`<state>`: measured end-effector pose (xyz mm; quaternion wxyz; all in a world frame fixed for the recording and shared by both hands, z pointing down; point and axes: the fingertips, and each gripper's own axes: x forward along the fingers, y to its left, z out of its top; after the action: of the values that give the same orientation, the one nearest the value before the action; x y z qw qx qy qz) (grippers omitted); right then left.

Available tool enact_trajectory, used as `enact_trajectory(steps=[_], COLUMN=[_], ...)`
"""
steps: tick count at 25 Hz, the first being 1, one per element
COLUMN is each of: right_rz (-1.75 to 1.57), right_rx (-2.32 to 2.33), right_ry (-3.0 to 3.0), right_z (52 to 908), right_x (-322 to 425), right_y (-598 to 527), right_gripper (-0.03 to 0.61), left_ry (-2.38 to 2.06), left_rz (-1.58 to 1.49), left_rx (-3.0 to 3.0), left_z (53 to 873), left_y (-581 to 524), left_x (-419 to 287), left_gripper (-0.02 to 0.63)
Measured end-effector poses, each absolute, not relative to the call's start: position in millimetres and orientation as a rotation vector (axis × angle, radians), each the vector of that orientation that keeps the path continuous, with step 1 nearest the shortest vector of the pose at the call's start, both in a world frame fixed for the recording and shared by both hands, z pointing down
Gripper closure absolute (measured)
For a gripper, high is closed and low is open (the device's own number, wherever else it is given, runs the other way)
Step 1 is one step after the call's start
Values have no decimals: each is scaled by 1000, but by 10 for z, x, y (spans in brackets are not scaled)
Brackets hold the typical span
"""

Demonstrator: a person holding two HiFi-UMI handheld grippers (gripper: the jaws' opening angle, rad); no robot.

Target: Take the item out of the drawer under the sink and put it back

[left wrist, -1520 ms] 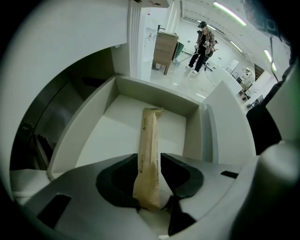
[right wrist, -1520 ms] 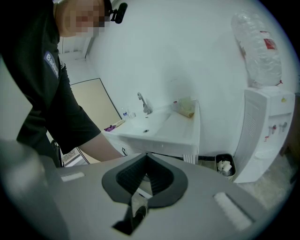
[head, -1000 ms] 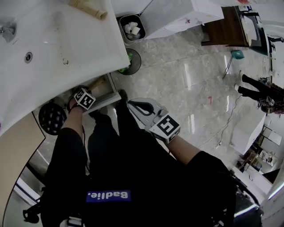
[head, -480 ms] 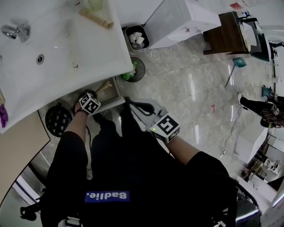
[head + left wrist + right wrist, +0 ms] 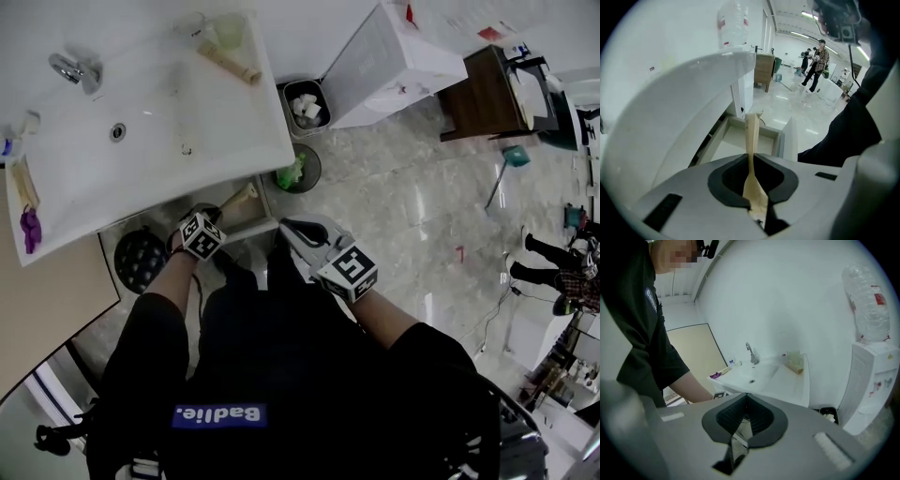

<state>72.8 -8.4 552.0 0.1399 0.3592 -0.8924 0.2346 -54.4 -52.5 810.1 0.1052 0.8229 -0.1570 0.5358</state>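
Note:
A flat tan stick-like item (image 5: 752, 133) stands up between the jaws of my left gripper (image 5: 751, 158), which have just been closing and now press on it. It hangs over the open white drawer (image 5: 785, 140) below the sink's rim. From the head view the item (image 5: 241, 200) pokes out past the left gripper (image 5: 218, 216), above the drawer (image 5: 255, 225) under the white sink (image 5: 141, 141). My right gripper (image 5: 289, 227) hovers just right of the drawer. Its jaws (image 5: 746, 395) meet with nothing between them, pointing toward the sink (image 5: 759, 376).
A bin with paper (image 5: 305, 105) and a round green-filled bucket (image 5: 300, 173) stand right of the sink. A black round object (image 5: 141, 261) sits on the floor at left. A water dispenser (image 5: 872, 380) stands at right. People (image 5: 816, 65) stand far off.
The left gripper has risen from the drawer with the tan item in its jaws. The right gripper has lifted a little. The head view now takes in more of the sink.

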Motion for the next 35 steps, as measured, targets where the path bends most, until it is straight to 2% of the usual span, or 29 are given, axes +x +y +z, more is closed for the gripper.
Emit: enact_trajectory(steps=[35], right_rz=[461], right_rx=[998], right_ry=[-2693], right_z=[4767], right_x=[305], right_y=[-355], right_gripper=[577], left_ry=[-853], left_rz=[789], left_rx=[2677], left_z=[5357], left_y=[-278], left_x=[-612], left_gripper=[580])
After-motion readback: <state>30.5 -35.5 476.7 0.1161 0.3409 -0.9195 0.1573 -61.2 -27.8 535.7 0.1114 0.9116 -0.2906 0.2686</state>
